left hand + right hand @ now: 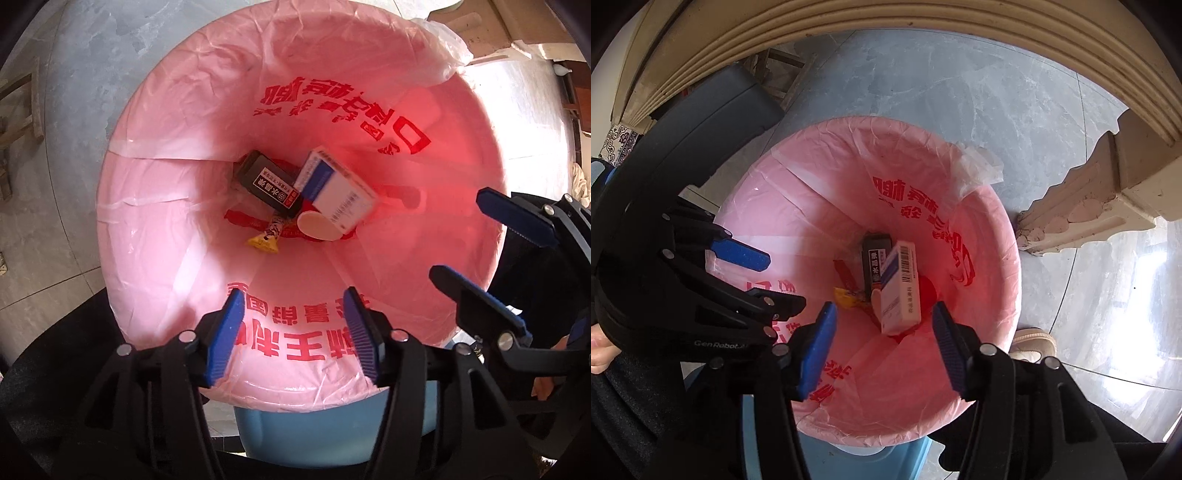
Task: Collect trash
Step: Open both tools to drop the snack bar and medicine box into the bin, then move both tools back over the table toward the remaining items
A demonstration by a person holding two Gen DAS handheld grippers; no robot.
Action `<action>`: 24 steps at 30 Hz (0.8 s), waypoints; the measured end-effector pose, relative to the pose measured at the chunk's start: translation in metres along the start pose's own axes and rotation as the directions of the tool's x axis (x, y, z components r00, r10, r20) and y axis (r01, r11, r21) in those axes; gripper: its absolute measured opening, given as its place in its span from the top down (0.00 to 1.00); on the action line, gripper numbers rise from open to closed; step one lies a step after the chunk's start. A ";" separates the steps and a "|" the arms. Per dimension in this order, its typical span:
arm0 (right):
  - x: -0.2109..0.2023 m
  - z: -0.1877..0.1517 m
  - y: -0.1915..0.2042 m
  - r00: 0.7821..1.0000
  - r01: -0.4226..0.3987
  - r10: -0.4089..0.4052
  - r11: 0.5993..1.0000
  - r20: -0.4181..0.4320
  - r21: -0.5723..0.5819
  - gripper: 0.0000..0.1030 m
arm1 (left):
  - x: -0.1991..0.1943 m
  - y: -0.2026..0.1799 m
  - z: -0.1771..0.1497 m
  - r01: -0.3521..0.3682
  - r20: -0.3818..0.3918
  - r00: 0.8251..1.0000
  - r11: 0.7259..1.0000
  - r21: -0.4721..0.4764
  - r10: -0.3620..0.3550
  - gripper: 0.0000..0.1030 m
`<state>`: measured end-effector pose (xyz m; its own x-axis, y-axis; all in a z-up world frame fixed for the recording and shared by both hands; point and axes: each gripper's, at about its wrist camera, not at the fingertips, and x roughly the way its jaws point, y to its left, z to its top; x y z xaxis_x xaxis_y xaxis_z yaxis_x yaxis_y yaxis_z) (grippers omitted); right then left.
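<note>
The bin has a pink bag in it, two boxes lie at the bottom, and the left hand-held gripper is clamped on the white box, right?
Not quite. The left hand-held gripper is open and holds nothing; the left wrist view shows the white box lying at the bottom beside the black box. The bin does have a pink bag.

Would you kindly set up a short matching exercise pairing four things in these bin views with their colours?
Things:
1. bin liner
2. bin
3. small wrapper
4. flat box with white characters

Colours:
A. black
B. pink with red print
C. yellow
D. light blue

Pairs: 1-B, 2-D, 3-C, 4-A
</note>
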<state>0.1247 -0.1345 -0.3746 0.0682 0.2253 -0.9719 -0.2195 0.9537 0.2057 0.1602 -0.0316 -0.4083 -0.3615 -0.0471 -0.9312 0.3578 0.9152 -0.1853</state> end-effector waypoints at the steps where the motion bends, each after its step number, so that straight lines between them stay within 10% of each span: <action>1: 0.000 0.000 -0.001 1.000 -0.001 0.001 1.000 0.000 0.003 0.48 | -0.001 0.001 0.000 0.000 0.002 1.000 1.000 -0.004 0.000 0.42; 15: -0.011 -0.002 0.006 0.999 -0.038 0.038 0.999 0.002 -0.007 0.47 | -0.016 0.007 -0.009 0.010 0.028 1.000 0.998 -0.060 -0.008 0.40; 24: -0.106 -0.003 0.017 0.990 -0.080 0.087 0.995 0.109 -0.067 0.36 | -0.108 0.011 -0.066 0.009 0.192 0.981 0.991 -0.135 0.017 0.40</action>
<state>0.1106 -0.1425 -0.2679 0.1542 0.3279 -0.9321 -0.2891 0.9170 0.2748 0.1462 0.0098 -0.2893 -0.1832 -0.1076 -0.9772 0.2347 0.9605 -0.1498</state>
